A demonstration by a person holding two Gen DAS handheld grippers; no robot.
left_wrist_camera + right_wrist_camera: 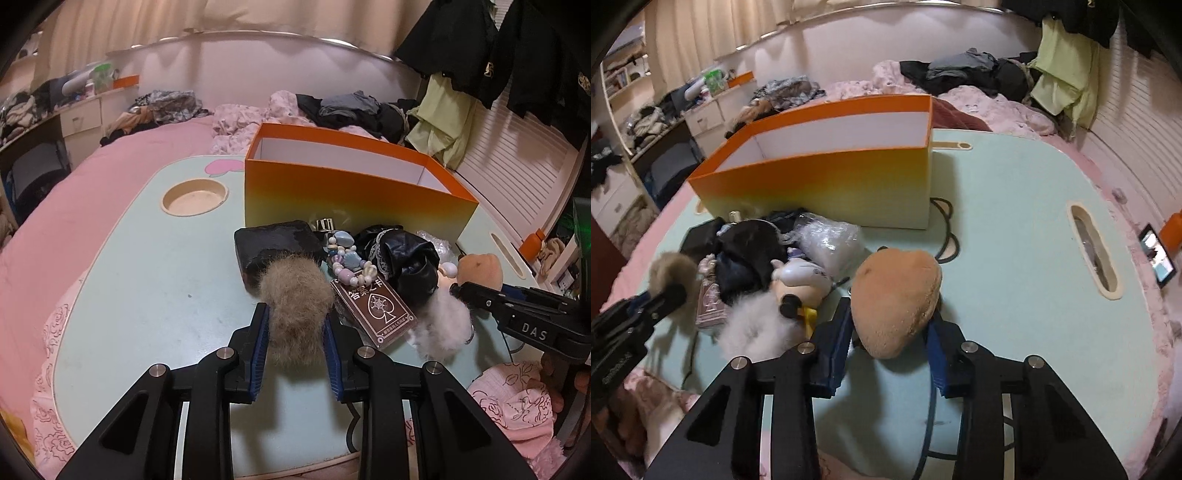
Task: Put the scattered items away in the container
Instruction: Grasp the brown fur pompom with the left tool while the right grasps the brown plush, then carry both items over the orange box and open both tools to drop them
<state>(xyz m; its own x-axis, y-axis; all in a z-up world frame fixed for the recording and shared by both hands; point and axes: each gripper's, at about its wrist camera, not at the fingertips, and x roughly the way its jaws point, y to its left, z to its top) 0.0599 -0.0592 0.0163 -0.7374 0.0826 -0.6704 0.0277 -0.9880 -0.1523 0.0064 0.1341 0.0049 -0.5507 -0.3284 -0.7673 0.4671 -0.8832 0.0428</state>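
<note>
Pick-up is in hand: left gripper [295, 325] clamps the brown fluffy pom-pom [295, 295], right gripper [892, 332] clamps the tan plush bun-shaped toy [899, 299], both low over the pale green tray table [147, 277], so each must next lift to the open orange cardboard box [354, 192] behind.

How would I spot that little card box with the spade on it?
Find the big orange box on the pale green table. In the clutter before it, right of the brown fur puff, lies the card box: flat, brown, printed with a spade, beads resting on its far end.
</note>
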